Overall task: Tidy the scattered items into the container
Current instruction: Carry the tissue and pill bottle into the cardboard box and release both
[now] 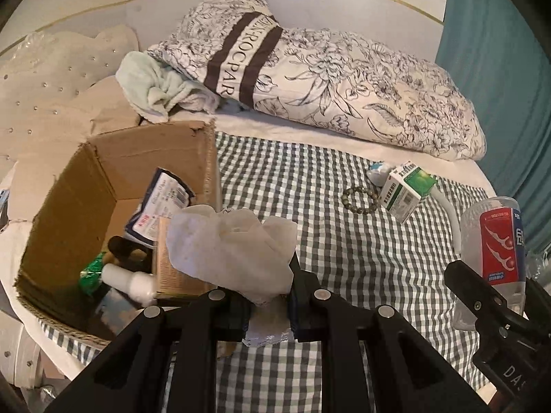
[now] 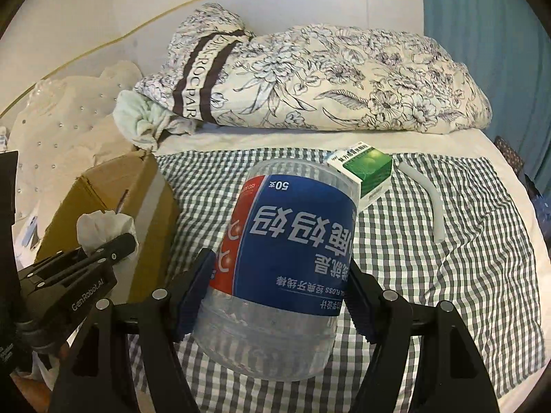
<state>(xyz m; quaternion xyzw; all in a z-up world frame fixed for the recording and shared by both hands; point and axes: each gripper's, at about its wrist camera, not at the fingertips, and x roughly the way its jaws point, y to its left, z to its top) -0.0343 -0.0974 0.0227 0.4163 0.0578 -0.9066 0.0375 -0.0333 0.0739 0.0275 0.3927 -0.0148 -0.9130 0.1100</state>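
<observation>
My left gripper (image 1: 267, 304) is shut on a crumpled white tissue (image 1: 234, 241), held above the checked cloth just right of the open cardboard box (image 1: 69, 206). The box holds packets, a white bottle (image 1: 132, 280) and a tan carton. My right gripper (image 2: 275, 296) is shut on a clear plastic floss-pick jar (image 2: 286, 251) with a blue and red label, lifted off the bed; the jar (image 1: 499, 251) also shows at the right edge of the left wrist view. A green and white medicine box (image 1: 406, 189), a bead bracelet (image 1: 360, 199) and a grey curved tube (image 2: 430, 203) lie on the cloth.
A floral quilt (image 1: 344, 79) and a pale green towel (image 1: 155, 89) lie at the back of the bed. The green checked cloth (image 1: 327, 268) covers the bed's middle. A teal curtain (image 1: 499, 69) hangs at the right. A padded headboard (image 1: 51, 79) stands at the left.
</observation>
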